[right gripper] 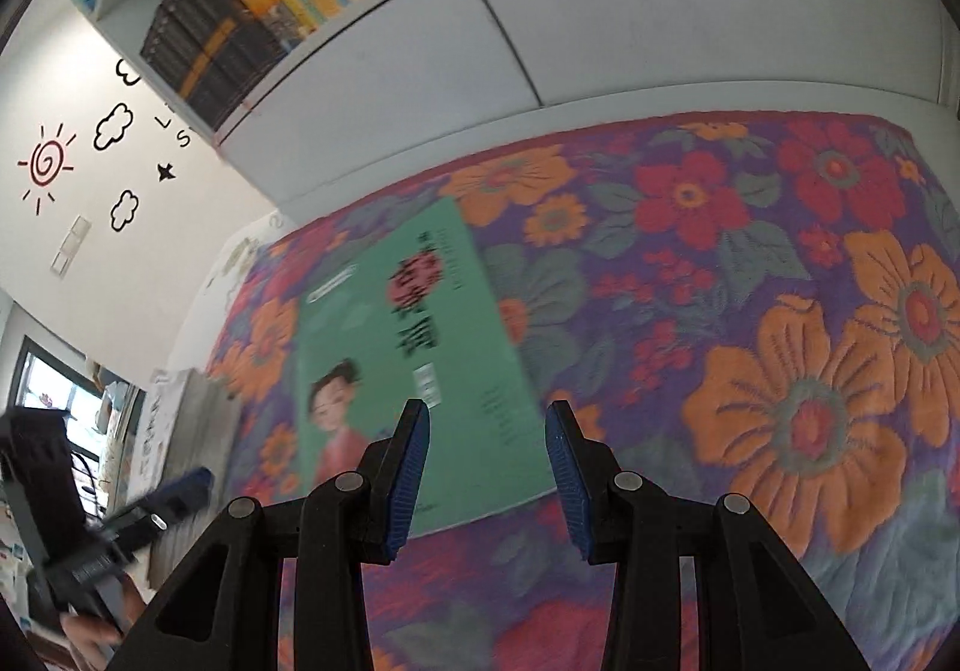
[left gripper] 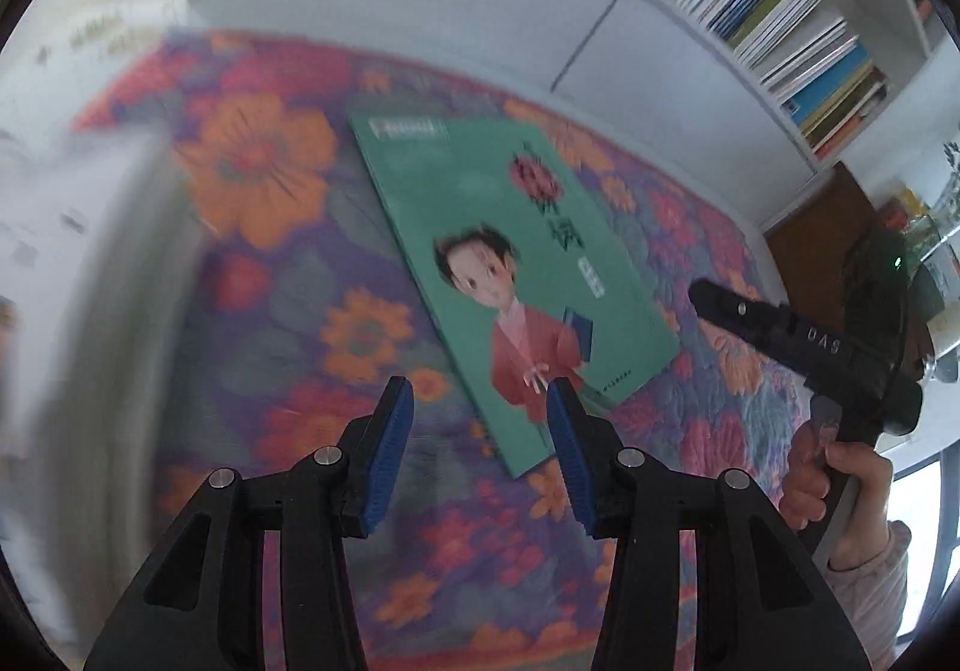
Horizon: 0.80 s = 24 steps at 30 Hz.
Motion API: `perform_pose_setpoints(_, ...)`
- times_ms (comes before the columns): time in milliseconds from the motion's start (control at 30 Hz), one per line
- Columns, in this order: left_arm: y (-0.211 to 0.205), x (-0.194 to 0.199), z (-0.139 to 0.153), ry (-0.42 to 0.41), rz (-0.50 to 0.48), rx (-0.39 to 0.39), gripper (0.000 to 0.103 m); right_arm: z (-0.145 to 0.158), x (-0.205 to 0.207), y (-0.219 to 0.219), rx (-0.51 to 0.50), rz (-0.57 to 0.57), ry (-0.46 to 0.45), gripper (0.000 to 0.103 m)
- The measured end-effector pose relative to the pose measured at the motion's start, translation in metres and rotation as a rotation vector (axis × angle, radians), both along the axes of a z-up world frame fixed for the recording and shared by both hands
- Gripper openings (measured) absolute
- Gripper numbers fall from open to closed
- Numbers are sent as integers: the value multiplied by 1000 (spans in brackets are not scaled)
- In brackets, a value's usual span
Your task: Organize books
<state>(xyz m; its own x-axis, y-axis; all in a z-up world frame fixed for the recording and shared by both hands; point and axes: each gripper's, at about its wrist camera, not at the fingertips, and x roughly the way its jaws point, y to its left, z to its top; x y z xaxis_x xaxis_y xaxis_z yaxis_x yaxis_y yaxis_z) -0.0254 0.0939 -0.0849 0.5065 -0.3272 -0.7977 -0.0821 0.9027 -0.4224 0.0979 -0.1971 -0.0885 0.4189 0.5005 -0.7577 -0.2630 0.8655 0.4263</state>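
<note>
Green picture book [left gripper: 510,275] lay flat on floral bedspread [left gripper: 270,173], just ahead of left gripper [left gripper: 480,419], long axis running away up-left. Left gripper's jaws parted, empty. Right gripper [right gripper: 487,452], also parted and empty, sat off the book's near right corner; left looked nearer.

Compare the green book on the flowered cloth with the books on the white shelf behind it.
The green book lies flat, cover up, on the flowered cloth; the shelf books stand packed in rows, spines out. The green book lies alone, while the shelf books press against each other. Its cover shows a drawn child in red; theirs are hidden. Neither is held by a gripper.
</note>
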Motion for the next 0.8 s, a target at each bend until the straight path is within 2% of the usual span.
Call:
perform_pose_setpoints(133,-8,16,-17,27,13,47,44,-11,15,3,-26,13,15,39)
perform_pose_setpoints(367,-13,29,-19,23,36,110,44,-26,35,16,-44,26,6,40)
perform_pose_setpoints(567,-13,33,-20,21,7,40,45,-29,25,26,33,82,64,45)
perform_pose_setpoints(700,-14,22,-19,33,-19,35,45,-29,7,31,-6,116,65,46)
perform_pose_setpoints(800,-17,5,-18,44,-59,33,45,-30,-12,29,14,135,101,46)
